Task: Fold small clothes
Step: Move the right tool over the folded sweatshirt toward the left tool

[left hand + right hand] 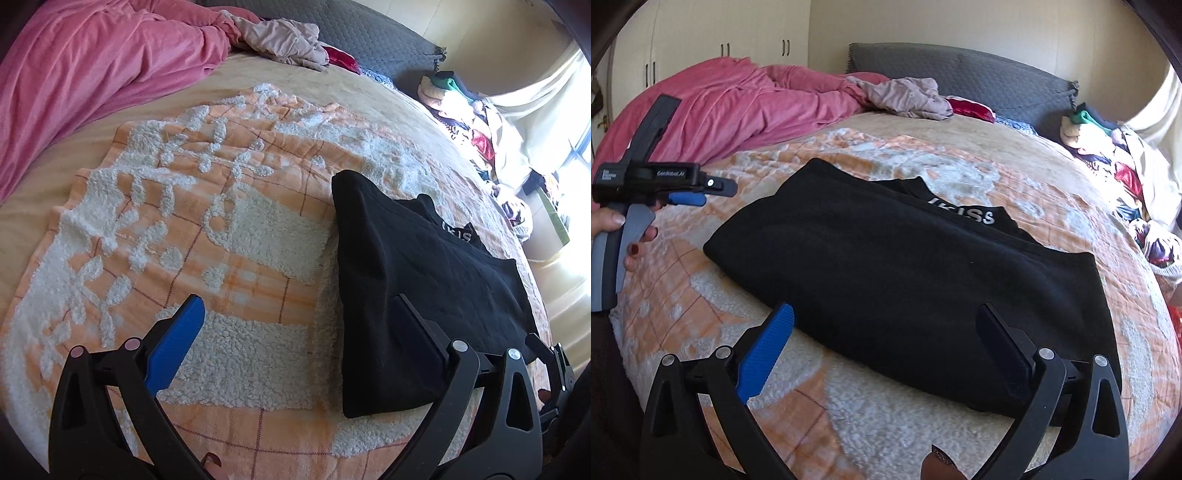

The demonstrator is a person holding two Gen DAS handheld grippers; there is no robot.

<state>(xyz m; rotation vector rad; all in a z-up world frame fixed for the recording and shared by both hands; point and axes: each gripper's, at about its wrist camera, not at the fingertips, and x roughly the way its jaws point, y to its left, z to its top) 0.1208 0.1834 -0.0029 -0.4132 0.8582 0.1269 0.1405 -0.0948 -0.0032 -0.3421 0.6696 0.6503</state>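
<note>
Bed [1015, 155], orange-white fleece blanket [879, 435] under folded black garment [905, 280], pink duvet [746, 107]

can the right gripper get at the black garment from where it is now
Probably yes. The right gripper hangs open just over the near edge of the folded black garment, which lies flat on the orange blanket with nothing between them. The left gripper is off to the side.
</note>
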